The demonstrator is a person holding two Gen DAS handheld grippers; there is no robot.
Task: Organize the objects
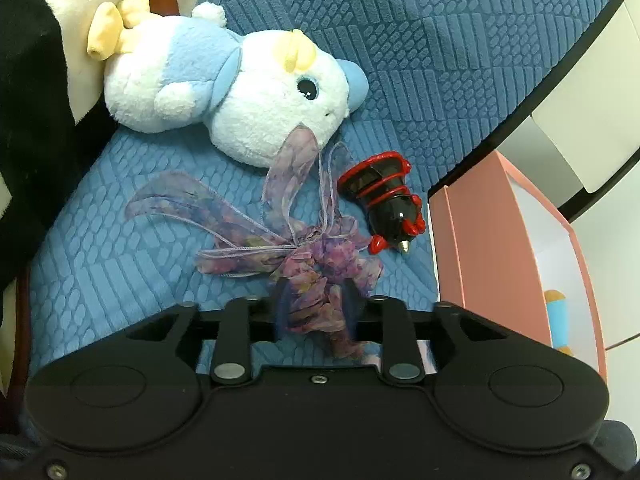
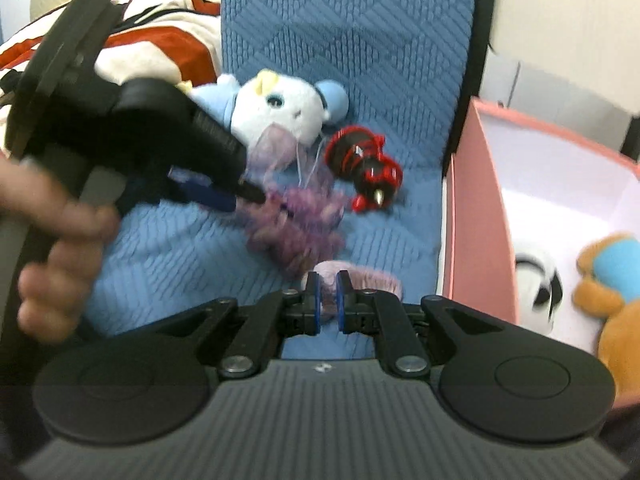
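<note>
My left gripper point(image 1: 316, 308) is shut on a purple floral ribbon scrunchie point(image 1: 320, 268) that lies on the blue quilted cushion point(image 1: 440, 60). Its ribbon tails spread left and up toward a white-and-blue plush toy point(image 1: 240, 92). A black-and-red toy point(image 1: 384, 204) lies just right of the scrunchie. In the right wrist view my right gripper point(image 2: 326, 300) is shut on a pink fluffy object point(image 2: 360, 280) low over the cushion. The left gripper point(image 2: 248, 194), the scrunchie point(image 2: 296, 228), the plush point(image 2: 276, 112) and the black-and-red toy point(image 2: 364, 164) show ahead of it.
A pink open box point(image 2: 476, 216) stands right of the cushion, holding a black-and-white plush point(image 2: 538, 288) and an orange-and-blue plush point(image 2: 612, 280). The box also shows in the left wrist view point(image 1: 492, 240). More plush and red-white fabric point(image 2: 160, 48) lie at the far left.
</note>
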